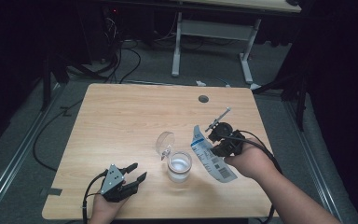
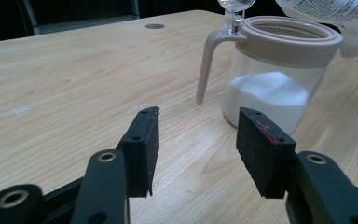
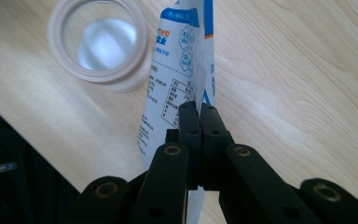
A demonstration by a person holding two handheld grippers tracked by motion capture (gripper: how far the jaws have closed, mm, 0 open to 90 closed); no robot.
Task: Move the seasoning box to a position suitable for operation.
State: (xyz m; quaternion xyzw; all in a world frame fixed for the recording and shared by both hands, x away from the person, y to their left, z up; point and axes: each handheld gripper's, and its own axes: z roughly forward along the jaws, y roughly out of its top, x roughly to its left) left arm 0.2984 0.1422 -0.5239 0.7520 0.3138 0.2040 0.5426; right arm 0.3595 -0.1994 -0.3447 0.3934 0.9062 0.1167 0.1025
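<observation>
1. High view: my right gripper (image 1: 216, 138) has its jaws pinched tight on a printed pouch (image 1: 211, 157), which hangs tilted just beside the open jar (image 1: 179, 165). The jar sits between my two grippers on the table (image 1: 121, 121), its clear hinged lid (image 1: 165, 142) flipped up on the far side. My left gripper (image 1: 134, 171) rests near the table's front edge, jaws spread, nothing in them.

2. Left gripper view: I'm looking along the open jaws, one pad (image 2: 145, 151) on each side with bare table between them. The jar (image 2: 279, 74) stands ahead of the right-hand jaw, apart from it, with white powder (image 2: 265, 95) filling its lower part. The pouch (image 2: 340, 18) hovers at the rim on the far side.

3. Right gripper view: the jaws are fully closed on the pouch (image 3: 177, 79), gripping its edge, and the jar mouth (image 3: 98, 39) lies ahead and off to the left of the jaws.

4. My worries: the jar isn't braced. If the pouch drags on the rim or the raised lid, I judge the jar could slide or tip, and powder would go over the table. The pouch mouth isn't over the opening either, so tilting it now would likely pour beside the jar. The grip is on a thin edge, so the pouch may twist or slip.
</observation>
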